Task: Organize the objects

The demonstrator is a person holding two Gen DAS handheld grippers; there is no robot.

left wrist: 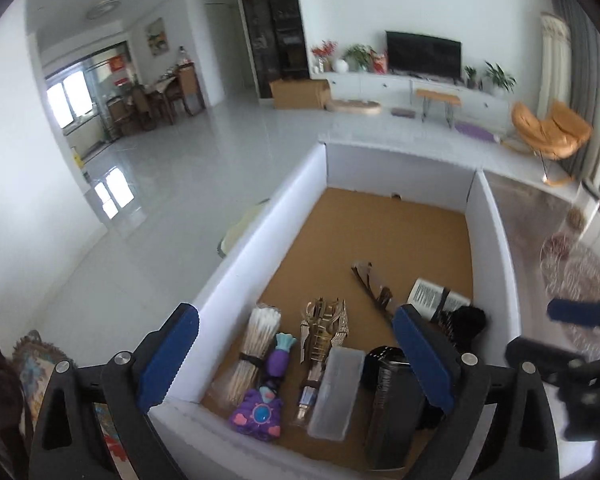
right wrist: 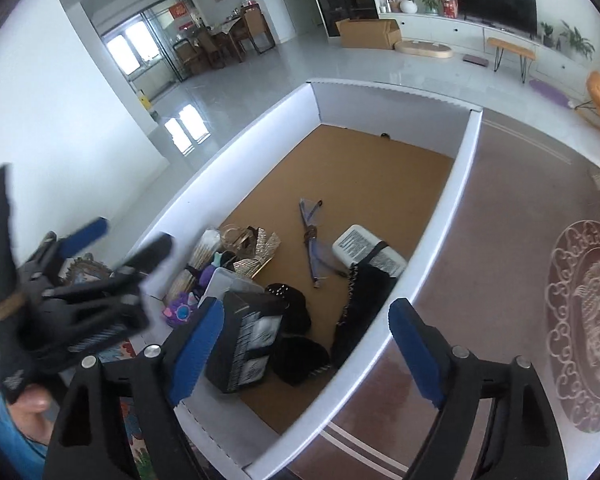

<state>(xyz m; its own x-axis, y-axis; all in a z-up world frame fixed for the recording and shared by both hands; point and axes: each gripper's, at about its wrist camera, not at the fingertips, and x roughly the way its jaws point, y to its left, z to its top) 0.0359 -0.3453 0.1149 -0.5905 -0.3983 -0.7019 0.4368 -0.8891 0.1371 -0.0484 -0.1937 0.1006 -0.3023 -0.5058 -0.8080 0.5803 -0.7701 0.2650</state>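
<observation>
On the brown surface (right wrist: 480, 240), a white box (left wrist: 260, 240) holds cotton swabs (left wrist: 254, 344), glasses (right wrist: 312, 236) and a clear case (left wrist: 336, 388); left gripper (left wrist: 296, 356) and right gripper (right wrist: 304, 340) gape wide, empty.

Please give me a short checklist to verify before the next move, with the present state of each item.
1. Left gripper open, nothing between its fingers: ok.
2. Right gripper open, nothing held: ok.
3. Items inside the box: ok; swabs, doll, clear case and glasses lie on its floor.
4. Free floor left in the box: ok, far half is bare.
5. Grippers apart from each other: ok, though close.
6. More items waiting outside the box: cannot tell.
</observation>
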